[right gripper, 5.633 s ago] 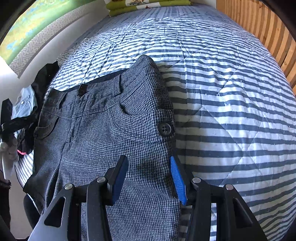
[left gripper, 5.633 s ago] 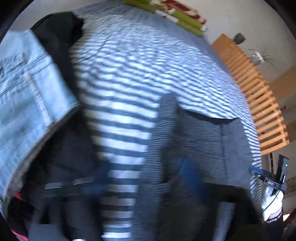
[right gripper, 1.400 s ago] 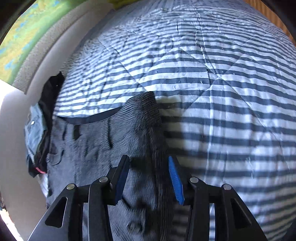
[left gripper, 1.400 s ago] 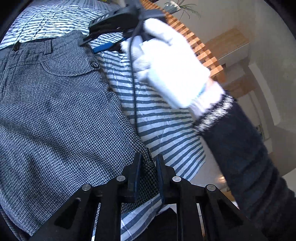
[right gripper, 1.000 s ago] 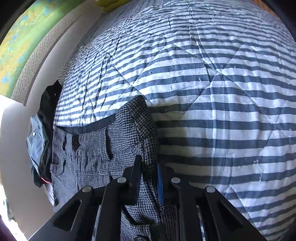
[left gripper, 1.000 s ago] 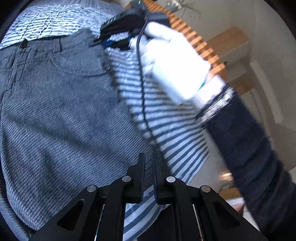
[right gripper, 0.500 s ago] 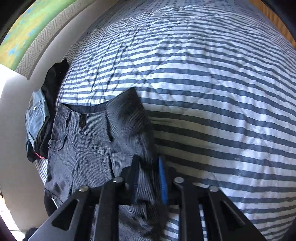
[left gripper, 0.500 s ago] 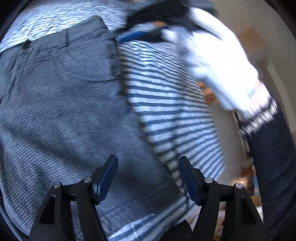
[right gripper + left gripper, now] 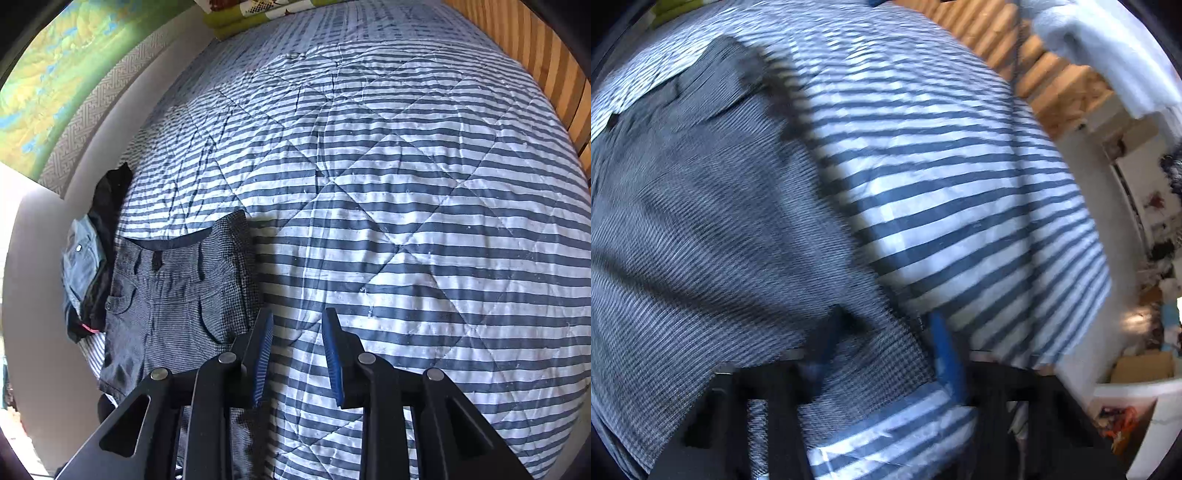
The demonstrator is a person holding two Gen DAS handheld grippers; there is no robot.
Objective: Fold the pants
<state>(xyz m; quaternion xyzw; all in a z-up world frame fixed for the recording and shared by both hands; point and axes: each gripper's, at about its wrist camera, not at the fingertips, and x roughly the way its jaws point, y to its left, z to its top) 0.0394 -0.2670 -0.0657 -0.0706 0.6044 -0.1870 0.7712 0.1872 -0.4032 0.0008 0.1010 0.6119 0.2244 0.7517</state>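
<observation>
Grey houndstooth pants (image 9: pixel 173 295) lie flat at the left edge of the striped quilt (image 9: pixel 406 221), waistband at the far end. My right gripper (image 9: pixel 297 354) hovers over bare quilt just right of the pants' side edge; its jaws are opening and hold nothing. The left wrist view is blurred. There the pants (image 9: pixel 701 221) fill the left half. My left gripper (image 9: pixel 882 347) is low over their near right corner, jaws closing with that corner of cloth lying between the pads, which still stand apart. A white-gloved hand (image 9: pixel 1100 55) shows at the top right.
Light blue jeans (image 9: pixel 79 258) and a black garment (image 9: pixel 110 192) are piled left of the pants by the wall. Green folded bedding (image 9: pixel 258 14) lies at the bed's head. Wooden slats (image 9: pixel 554 74) run along the right side. A white bin (image 9: pixel 1145 413) stands on the cluttered floor.
The right gripper let go of the pants' side edge and rose clear, jaws now apart. The left gripper opened wide, dropped toward the pants' near corner and has narrowed around it.
</observation>
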